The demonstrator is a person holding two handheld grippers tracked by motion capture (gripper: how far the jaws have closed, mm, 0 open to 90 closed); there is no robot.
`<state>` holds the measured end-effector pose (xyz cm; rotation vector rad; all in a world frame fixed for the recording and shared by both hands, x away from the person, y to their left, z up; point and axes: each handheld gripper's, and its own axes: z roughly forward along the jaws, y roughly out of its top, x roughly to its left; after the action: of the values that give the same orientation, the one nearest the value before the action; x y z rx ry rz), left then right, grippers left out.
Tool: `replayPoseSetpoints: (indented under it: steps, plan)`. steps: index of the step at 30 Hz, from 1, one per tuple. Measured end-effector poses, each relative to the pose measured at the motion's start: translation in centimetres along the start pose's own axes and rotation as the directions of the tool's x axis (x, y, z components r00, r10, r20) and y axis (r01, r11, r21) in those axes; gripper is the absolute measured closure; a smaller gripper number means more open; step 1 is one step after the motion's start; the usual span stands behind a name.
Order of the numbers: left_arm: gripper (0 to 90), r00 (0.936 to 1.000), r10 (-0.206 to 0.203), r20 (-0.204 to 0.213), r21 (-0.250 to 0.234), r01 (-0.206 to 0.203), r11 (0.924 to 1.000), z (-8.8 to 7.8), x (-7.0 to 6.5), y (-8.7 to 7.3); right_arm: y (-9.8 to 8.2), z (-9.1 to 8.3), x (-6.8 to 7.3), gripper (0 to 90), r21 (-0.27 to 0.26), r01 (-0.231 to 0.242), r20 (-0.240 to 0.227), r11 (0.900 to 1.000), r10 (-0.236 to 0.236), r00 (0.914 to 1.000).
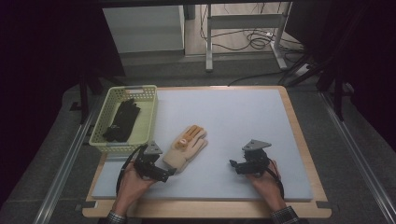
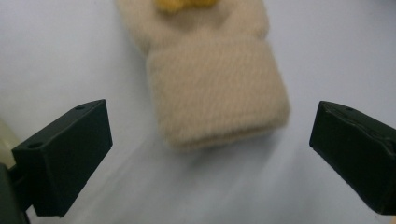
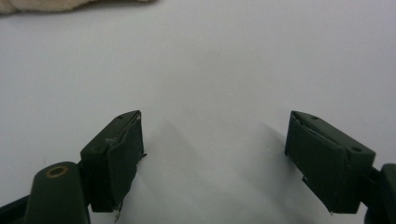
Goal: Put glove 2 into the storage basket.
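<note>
A beige knitted glove (image 1: 186, 148) with orange-yellow patches lies flat on the pale blue mat (image 1: 233, 121), cuff toward me. My left gripper (image 1: 161, 170) stands open just short of the cuff; in the left gripper view the cuff (image 2: 217, 88) lies ahead between the two spread jaws, untouched. A black glove (image 1: 122, 120) lies inside the pale yellow basket (image 1: 148, 112) at the mat's left edge. My right gripper (image 1: 236, 164) rests open over bare mat to the right of the beige glove, nothing between its jaws (image 3: 215, 158). A sliver of the beige glove (image 3: 56, 4) shows at the top left of the right gripper view.
The mat sits on a wooden board (image 1: 299, 135) with wide bare room at the middle and right. Metal rails (image 1: 65, 163) run along both sides of the table. Beyond the far edge stand a desk frame (image 1: 243, 28) and loose cables (image 1: 254, 42) on the floor.
</note>
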<state>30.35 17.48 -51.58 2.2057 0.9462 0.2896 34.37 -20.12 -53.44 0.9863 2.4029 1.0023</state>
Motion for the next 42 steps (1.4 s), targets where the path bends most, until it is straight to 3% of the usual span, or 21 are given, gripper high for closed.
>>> replayPoseSetpoints:
  steps: [7, 14, 21, 26, 29, 30, 32, 34, 36, 40, 42]
  plan:
    - [0.0, 1.0, 0.005, 0.002, 0.019, -0.005, 0.9998, 1.3, 0.0, 2.6, 0.0, 0.0, 0.0, 19.0, 0.0, -0.001, -0.001, 1.0, 0.001, 1.0]
    - [0.0, 0.9998, -0.005, -0.019, 0.078, 0.006, 0.9969, 4.2, 0.5, 5.2, 0.0, 0.0, 0.0, 19.0, 0.0, -0.002, -0.002, 1.0, 0.002, 1.0]
    - [0.0, 0.9999, -0.014, 0.002, 0.132, 0.014, 0.9911, 6.8, 0.5, 5.9, 0.0, 0.0, 0.0, 18.9, 0.0, -0.003, -0.002, 1.0, 0.003, 1.0]
    - [0.0, 0.9991, 0.014, -0.039, 0.167, -0.007, 0.9859, 8.2, -0.2, 5.9, 0.0, 0.0, 0.0, 19.0, 0.0, -0.003, -0.002, 1.0, 0.003, 1.0]
    - [2.1, 0.9991, -0.012, -0.041, 0.151, 0.018, 0.9883, 8.0, 0.1, 5.9, 0.0, 0.0, 0.0, 19.0, 0.0, -0.003, -0.002, 1.0, 0.003, 1.0]
    - [8.8, 0.999, -0.011, -0.044, 0.151, 0.018, 0.9884, 7.9, 0.1, 5.9, 0.0, 0.0, 0.0, 19.0, 0.0, -0.003, -0.002, 1.0, 0.003, 1.0]
    - [13.0, 0.9992, -0.005, -0.041, 0.146, 0.011, 0.9892, 7.6, 0.0, 5.9, 0.0, 0.0, 0.0, 19.0, 0.0, -0.003, -0.002, 1.0, 0.003, 1.0]
    - [30.8, 0.9989, -0.015, -0.045, 0.134, 0.021, 0.9908, 7.2, 0.1, 5.9, 0.0, 0.0, 0.0, 18.9, 0.0, -0.003, -0.002, 1.0, 0.003, 1.0]
    - [33.4, 0.9983, -0.025, -0.054, 0.117, 0.031, 0.9927, 7.1, 0.0, 5.7, 0.0, 0.0, 0.0, 19.0, 0.0, -0.003, -0.002, 1.0, 0.003, 1.0]
    - [51.4, 0.9978, -0.033, -0.058, 0.113, 0.039, 0.9928, 6.8, -0.2, 5.6, 0.0, 0.0, 0.0, 19.0, 0.0, -0.003, -0.002, 1.0, 0.003, 1.0]
    - [53.3, 0.9976, -0.038, -0.058, 0.116, 0.044, 0.9923, 6.8, -0.4, 5.7, 0.0, 0.0, 0.0, 19.0, 0.0, -0.002, -0.001, 1.0, 0.002, 1.0]
